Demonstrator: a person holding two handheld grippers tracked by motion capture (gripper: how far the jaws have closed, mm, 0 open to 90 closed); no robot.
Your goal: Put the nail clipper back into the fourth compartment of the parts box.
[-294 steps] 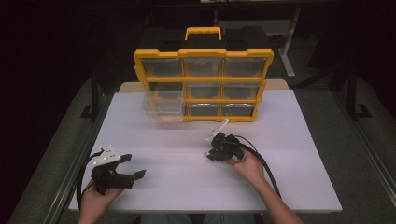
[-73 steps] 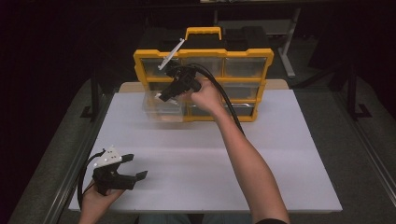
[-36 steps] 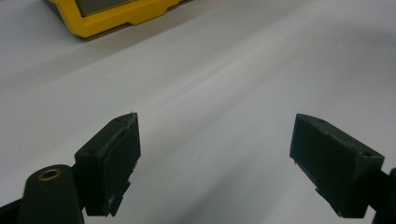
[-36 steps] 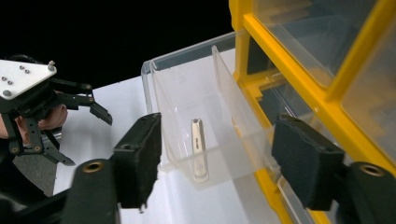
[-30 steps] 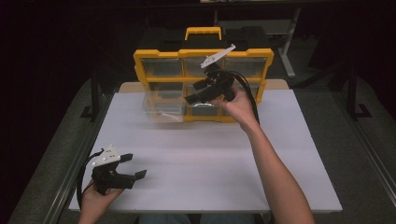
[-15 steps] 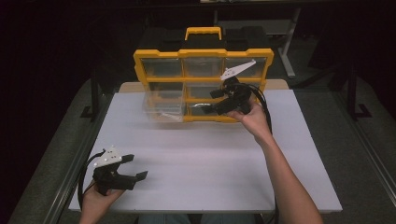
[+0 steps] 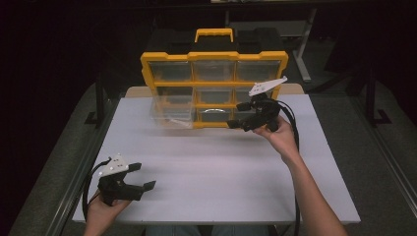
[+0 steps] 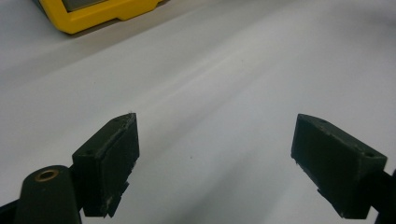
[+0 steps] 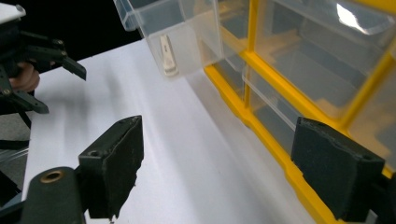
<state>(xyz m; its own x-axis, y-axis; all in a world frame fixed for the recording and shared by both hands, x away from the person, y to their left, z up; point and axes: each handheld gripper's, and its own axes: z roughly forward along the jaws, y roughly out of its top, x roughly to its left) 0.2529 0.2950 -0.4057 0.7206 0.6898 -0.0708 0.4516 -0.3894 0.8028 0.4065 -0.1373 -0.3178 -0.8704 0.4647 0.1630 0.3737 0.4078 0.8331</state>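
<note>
White table (image 7: pixel 216 172), dark surroundings

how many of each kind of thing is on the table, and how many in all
yellow drawer organizer: 1
clear drawer pulled out of it: 1
grippers, left gripper and right gripper, both held over the white table: 2
total: 4

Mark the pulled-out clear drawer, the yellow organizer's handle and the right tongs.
Clear drawer (image 7: pixel 171 114), high view, on its front wall.
Organizer handle (image 7: pixel 214 32), high view, on its top bar.
Right tongs (image 7: pixel 237 115), high view, midway between the open tips, empty.
</note>
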